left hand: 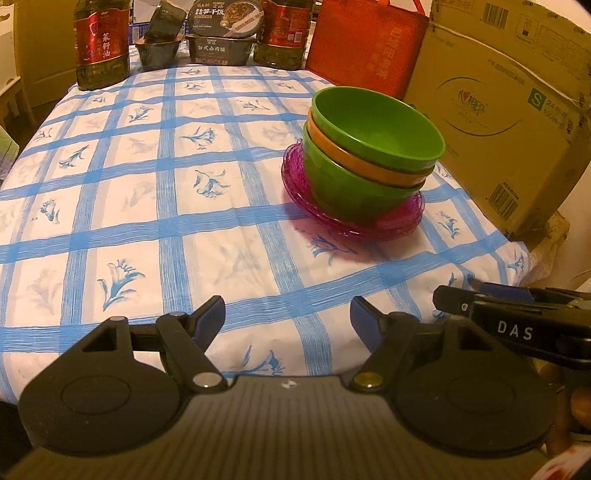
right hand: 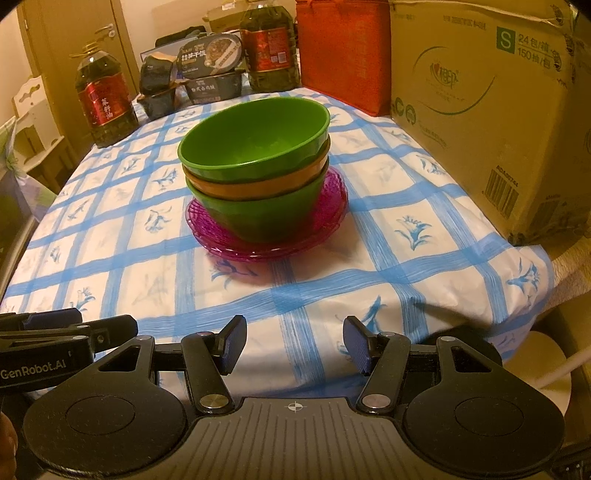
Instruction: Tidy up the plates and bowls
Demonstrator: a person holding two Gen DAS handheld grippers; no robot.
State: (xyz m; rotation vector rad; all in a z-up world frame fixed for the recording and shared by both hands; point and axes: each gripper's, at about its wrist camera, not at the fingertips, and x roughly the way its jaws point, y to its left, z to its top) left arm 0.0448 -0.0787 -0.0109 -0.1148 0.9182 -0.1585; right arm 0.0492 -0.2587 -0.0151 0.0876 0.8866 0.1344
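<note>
Three bowls are nested in one stack: a green bowl (left hand: 376, 125) (right hand: 255, 136) on top, an orange bowl (left hand: 369, 162) (right hand: 258, 188) in the middle, a green bowl (left hand: 347, 188) (right hand: 258, 218) at the bottom. The stack stands on stacked magenta plates (left hand: 402, 221) (right hand: 332, 206) on the checked tablecloth. My left gripper (left hand: 288, 314) is open and empty near the table's front edge, well short of the stack. My right gripper (right hand: 294, 341) is open and empty, also at the front edge, facing the stack. Each gripper shows at the other view's side.
A large cardboard box (left hand: 502, 122) (right hand: 480, 110) stands right of the stack, a red bag (left hand: 365, 48) (right hand: 343, 55) behind it. Two oil bottles (left hand: 99, 44) (right hand: 103, 107) and black food trays (left hand: 221, 33) (right hand: 210, 74) line the far edge. The tablecloth (left hand: 147, 184) covers the table.
</note>
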